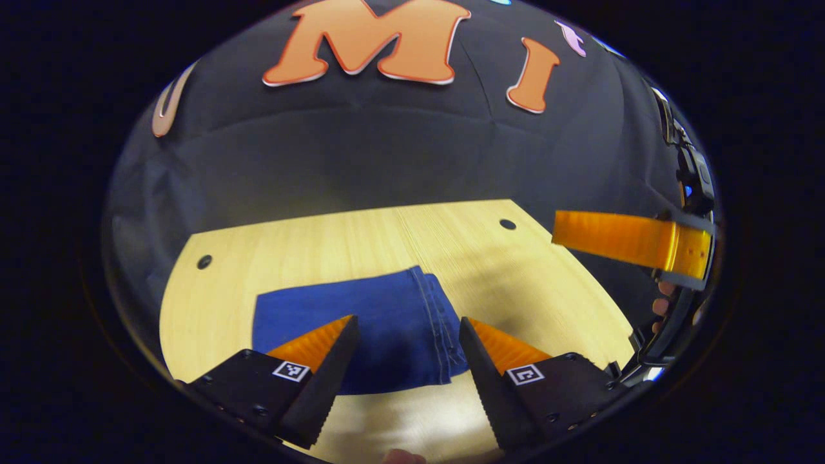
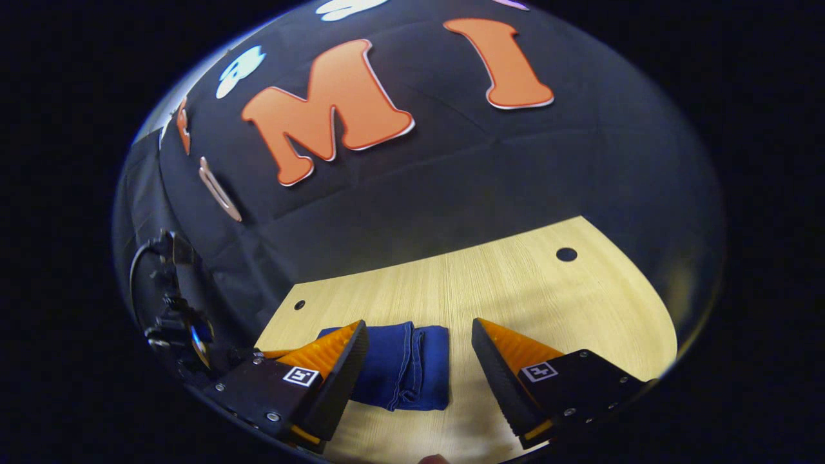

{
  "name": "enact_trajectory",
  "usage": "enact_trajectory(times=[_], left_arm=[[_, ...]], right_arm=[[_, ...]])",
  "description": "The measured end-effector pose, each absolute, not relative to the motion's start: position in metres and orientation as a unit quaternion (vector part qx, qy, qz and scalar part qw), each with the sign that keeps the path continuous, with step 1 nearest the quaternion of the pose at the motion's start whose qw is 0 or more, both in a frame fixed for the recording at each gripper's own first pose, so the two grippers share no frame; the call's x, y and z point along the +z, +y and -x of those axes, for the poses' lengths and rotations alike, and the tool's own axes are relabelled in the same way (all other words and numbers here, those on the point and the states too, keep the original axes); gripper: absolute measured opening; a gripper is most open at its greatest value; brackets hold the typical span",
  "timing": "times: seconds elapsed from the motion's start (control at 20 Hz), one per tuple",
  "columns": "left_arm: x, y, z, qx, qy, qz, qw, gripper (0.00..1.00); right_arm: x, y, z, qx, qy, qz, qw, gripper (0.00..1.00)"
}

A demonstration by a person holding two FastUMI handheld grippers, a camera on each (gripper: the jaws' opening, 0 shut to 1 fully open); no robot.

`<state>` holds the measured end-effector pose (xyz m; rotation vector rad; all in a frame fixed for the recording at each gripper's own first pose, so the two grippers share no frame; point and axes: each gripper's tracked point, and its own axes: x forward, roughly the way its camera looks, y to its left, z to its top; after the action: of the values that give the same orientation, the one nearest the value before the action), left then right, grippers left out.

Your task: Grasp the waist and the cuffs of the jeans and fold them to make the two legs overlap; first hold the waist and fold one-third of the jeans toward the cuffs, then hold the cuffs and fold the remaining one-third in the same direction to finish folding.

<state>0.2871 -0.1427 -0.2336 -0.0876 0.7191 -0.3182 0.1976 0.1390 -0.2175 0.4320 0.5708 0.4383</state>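
The blue jeans lie folded into a compact flat rectangle on the light wooden table, with a stitched hem along their right edge. My left gripper hovers above them, open, with nothing between its fingers. In the right gripper view the same folded jeans show layered edges on their right side. My right gripper is open and raised over the table, with the jeans between and below its fingers, untouched. The right gripper and a hand holding it also appear at the right edge of the left gripper view.
The table has small dark holes near its far corners. The black cloth wall rises just behind the table. Bare wood lies to the right of the jeans. The left gripper's body and cable sit at the left.
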Motion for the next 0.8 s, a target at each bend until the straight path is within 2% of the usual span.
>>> enact_trajectory(times=[0.15,0.4,0.8], left_arm=[[-0.207,-0.114,-0.286,-0.128,0.291,0.047,0.947,0.95],[-0.174,-0.081,-0.276,-0.105,0.236,0.056,0.965,0.95],[-0.098,-0.007,-0.203,-0.071,0.148,0.036,0.986,0.95]], right_arm=[[-0.203,0.14,-0.187,0.206,0.245,-0.183,0.93,0.98],[-0.165,0.137,-0.162,0.191,0.203,-0.184,0.942,0.98],[-0.097,0.155,-0.094,0.179,0.114,-0.164,0.963,0.97]])
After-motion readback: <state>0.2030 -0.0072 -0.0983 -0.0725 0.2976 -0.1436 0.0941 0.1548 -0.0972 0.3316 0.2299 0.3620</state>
